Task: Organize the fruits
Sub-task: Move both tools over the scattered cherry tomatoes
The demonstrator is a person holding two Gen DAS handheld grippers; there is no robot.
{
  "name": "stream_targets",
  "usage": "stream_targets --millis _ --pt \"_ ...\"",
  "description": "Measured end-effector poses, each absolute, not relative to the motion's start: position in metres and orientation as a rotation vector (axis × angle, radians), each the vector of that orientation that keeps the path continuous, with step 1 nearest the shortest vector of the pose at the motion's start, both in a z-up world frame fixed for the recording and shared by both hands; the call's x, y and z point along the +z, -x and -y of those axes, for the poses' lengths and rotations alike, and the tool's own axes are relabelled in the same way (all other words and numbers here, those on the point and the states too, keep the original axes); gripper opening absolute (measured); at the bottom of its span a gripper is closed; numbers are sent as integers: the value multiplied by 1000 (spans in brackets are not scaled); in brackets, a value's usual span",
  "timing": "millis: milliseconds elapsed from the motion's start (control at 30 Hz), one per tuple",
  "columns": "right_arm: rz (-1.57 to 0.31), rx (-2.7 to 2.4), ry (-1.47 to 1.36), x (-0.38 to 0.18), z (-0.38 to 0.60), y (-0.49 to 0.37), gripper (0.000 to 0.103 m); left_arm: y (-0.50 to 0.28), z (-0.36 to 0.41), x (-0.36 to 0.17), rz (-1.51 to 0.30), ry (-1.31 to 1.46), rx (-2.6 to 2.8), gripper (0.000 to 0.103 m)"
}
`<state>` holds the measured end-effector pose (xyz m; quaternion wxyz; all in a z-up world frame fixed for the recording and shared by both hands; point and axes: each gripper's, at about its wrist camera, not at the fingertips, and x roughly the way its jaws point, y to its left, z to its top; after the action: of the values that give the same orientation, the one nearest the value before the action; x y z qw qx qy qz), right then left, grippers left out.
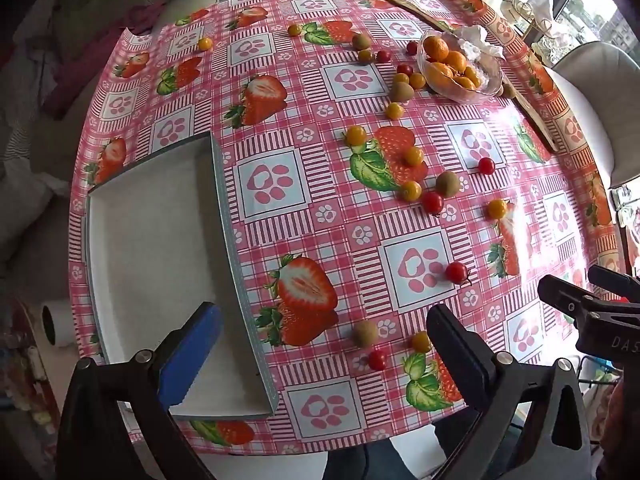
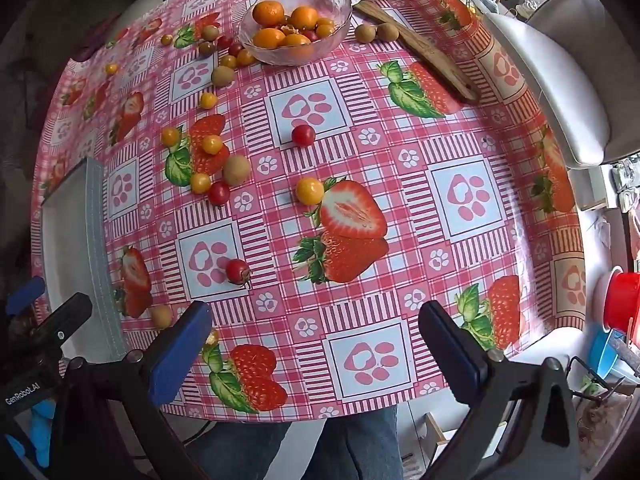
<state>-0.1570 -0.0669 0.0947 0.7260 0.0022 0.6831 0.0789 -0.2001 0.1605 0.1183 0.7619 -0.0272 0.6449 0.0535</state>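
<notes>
Several red and yellow cherry tomatoes and small brown kiwis lie scattered on the strawberry-print tablecloth [image 1: 328, 168]. A red tomato [image 1: 457, 272] lies near the front; it also shows in the right wrist view [image 2: 237, 270]. A kiwi [image 1: 365, 333] and a small red tomato [image 1: 377, 359] lie between my left fingers. A glass bowl [image 1: 486, 87] of tangerines stands at the far right, and shows in the right wrist view [image 2: 340, 28]. An empty white tray [image 1: 160, 248] sits at the left. My left gripper [image 1: 320, 356] is open and empty. My right gripper [image 2: 316, 356] is open and empty.
A long wooden utensil [image 1: 536, 120] lies along the far right edge, with crumpled paper [image 1: 476, 40] behind the bowl. A grey chair [image 2: 568, 92] stands at the right. A red container [image 2: 620, 300] sits beyond the table's right edge.
</notes>
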Motion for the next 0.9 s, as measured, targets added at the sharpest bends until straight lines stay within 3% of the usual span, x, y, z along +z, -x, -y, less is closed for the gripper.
stream_targets --millis 900 --pt "-1435 202 -21 119 63 162 103 215 -172 135 -1329 75 144 103"
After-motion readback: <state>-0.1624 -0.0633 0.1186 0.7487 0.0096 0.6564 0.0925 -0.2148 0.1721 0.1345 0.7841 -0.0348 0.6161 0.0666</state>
